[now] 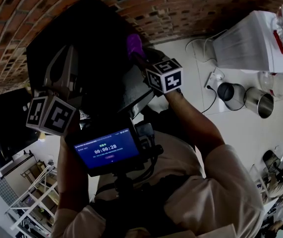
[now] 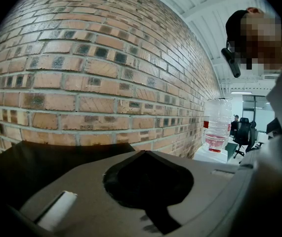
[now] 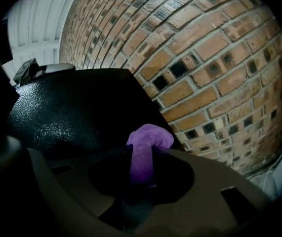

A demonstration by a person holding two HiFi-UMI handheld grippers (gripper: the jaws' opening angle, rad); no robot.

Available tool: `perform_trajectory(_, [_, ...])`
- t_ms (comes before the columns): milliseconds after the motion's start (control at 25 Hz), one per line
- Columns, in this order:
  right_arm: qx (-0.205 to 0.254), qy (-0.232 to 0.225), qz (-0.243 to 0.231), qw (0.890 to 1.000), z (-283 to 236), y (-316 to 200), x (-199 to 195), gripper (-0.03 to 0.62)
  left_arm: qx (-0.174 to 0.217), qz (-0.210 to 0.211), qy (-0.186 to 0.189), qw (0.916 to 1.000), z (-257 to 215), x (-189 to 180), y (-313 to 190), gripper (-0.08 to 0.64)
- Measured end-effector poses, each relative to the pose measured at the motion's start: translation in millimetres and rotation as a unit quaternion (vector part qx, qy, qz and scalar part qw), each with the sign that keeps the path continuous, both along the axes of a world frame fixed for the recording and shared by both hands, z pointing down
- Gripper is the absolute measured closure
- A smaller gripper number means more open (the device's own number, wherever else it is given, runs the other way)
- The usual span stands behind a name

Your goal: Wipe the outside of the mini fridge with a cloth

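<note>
Just ahead of the right gripper's (image 1: 138, 58) jaws stands the black, pebble-textured mini fridge (image 3: 71, 112), its glossy face filling the space in front of and to the left of them. Those jaws pinch a soft purple cloth (image 3: 145, 147), a folded wad of which bulges out past their tips toward the fridge's right edge; whether the cloth touches the fridge I cannot tell. The left gripper (image 2: 143, 156) has its jaws pressed together with nothing between them, and the fridge's dark top lies low and to their left. Beyond both pairs of jaws rises a red brick wall (image 2: 81, 73). Far to the right of the left jaws stands a clear water-cooler bottle (image 2: 217, 125).
</note>
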State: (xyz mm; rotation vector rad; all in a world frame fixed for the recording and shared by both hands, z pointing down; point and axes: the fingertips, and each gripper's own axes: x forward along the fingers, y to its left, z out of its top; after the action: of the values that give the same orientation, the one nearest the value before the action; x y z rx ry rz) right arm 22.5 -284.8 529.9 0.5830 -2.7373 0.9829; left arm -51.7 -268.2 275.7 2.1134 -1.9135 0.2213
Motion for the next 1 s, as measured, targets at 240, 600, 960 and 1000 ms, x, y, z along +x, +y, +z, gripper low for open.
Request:
perform_trajectory(240, [0.007,0.047,-0.007,0.999,40.6,-0.5,-0.5,0.482,0.0,0.0,0.0,1.0,1.0,0.7,-0.2,0.555])
perform_trajectory(600, [0.0,0.075,-0.023,0.997,64.8,-0.8,-3.5,0.482,-0.001,-0.001,0.0,1.0,0.8,0.6,-0.2,0.554])
perform_trajectory(960, [-0.007,0.13,-0.044,0.991,113.9,0.1,-3.2,0.482,-0.001,-0.002,-0.001,1.0,-0.4,1.5,-0.1,0.555])
perform_trajectory(1000, [-0.008,0.135,-0.045,0.99,117.9,-0.9,-3.9,0.482,0.0,-0.003,-0.001,1.0,-0.5,1.6,0.0,0.554])
